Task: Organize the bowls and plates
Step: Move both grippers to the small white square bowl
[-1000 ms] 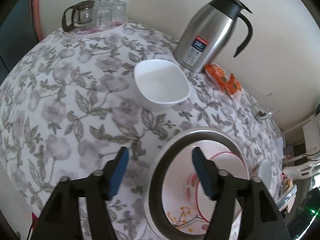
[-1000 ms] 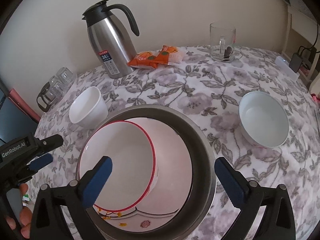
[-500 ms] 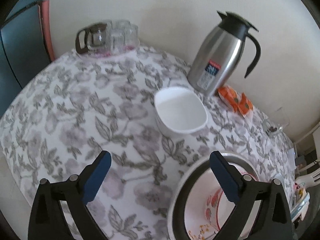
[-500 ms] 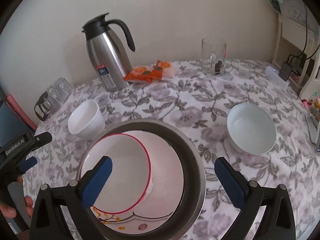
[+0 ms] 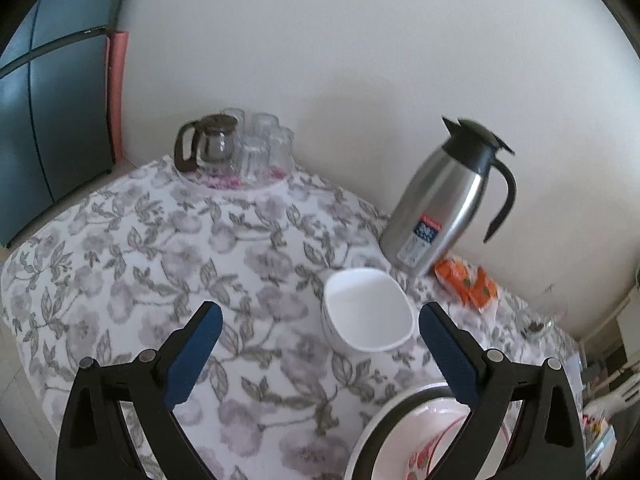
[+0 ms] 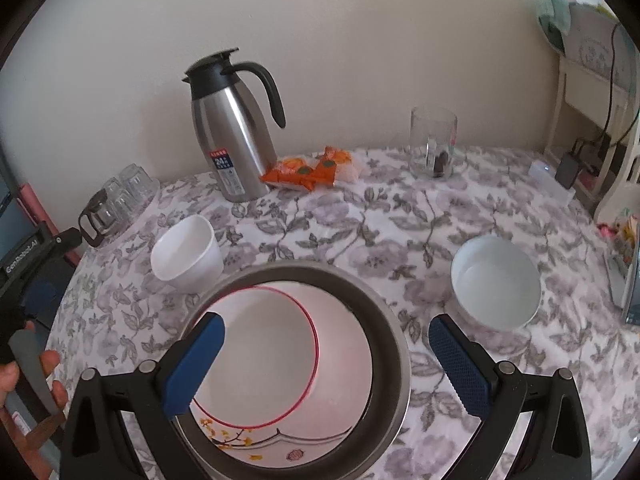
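You held both grippers above the flowered counter (image 6: 360, 216) with nothing in either one. The left gripper (image 5: 320, 344) had just been opening, and its blue fingers (image 5: 194, 354) stood spread wide with only cloth between them. The right gripper (image 6: 326, 364) also had its fingers (image 6: 460, 368) spread, and they pinched nothing.

Directly under the right fingers sat the steel basin (image 6: 394, 344), already loaded: a red-rimmed bowl (image 6: 264, 356) rested inside it on a flower-painted plate (image 6: 256, 446). Two pieces were not yet gathered. The small white bowl (image 5: 366, 312) stood just ahead of the left fingers, closer to the right-hand finger than to the other, with the steel flask (image 5: 440, 208) and the orange snack packets (image 5: 466, 284) beyond it. The wide white bowl (image 6: 496, 280) stood beyond and outside the right-hand finger of the right gripper, well apart from the basin.

You appeared to be between placements, one piece set down and the next not yet chosen. The small white bowl looked the likelier pick for your left hand, since the fingers already pointed toward it. That move would call for you to carry the open fingers forward and down so one pad went inside the rim and one outside, then close on the wall. The glazed wall seemed slippery, so a bite low on the rim might have held better.
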Demonstrator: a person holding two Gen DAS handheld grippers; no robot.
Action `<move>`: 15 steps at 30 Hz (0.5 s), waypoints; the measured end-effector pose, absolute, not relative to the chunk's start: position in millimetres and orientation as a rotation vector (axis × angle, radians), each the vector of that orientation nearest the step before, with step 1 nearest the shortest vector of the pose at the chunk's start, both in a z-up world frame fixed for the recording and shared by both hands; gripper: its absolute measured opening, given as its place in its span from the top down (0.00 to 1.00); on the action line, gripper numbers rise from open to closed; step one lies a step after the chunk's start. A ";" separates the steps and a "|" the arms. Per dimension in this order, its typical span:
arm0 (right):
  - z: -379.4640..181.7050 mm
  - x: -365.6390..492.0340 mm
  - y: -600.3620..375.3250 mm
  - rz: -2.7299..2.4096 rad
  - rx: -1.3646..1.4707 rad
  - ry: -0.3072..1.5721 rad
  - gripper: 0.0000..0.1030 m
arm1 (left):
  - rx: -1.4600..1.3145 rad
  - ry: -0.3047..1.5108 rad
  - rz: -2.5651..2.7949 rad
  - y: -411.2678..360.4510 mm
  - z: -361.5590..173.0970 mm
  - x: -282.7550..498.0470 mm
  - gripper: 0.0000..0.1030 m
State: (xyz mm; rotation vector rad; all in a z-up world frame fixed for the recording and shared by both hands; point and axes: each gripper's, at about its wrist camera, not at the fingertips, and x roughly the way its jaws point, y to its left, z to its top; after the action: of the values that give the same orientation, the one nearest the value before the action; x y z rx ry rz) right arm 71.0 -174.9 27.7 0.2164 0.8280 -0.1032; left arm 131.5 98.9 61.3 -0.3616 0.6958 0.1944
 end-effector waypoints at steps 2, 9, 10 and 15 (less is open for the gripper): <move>33.1 70.7 -174.3 -0.119 0.209 0.796 0.00 | -0.358 0.696 0.195 101.4 63.1 134.4 0.04; 49.7 85.9 -155.6 -0.084 0.162 0.750 0.00 | -0.363 0.686 0.151 105.9 63.3 142.8 0.04; 52.9 89.4 -150.1 -0.076 0.146 0.744 0.00 | -0.359 0.681 0.153 106.7 63.5 144.0 0.04; 66.8 108.3 -125.3 -0.030 0.129 0.716 0.00 | -0.381 0.673 0.157 115.5 63.0 149.0 0.04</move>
State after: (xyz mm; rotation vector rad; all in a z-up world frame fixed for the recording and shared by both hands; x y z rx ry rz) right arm 108.3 -125.3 66.8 0.1292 0.7160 -0.0296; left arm 149.0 115.5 63.0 -0.3809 0.6728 0.1571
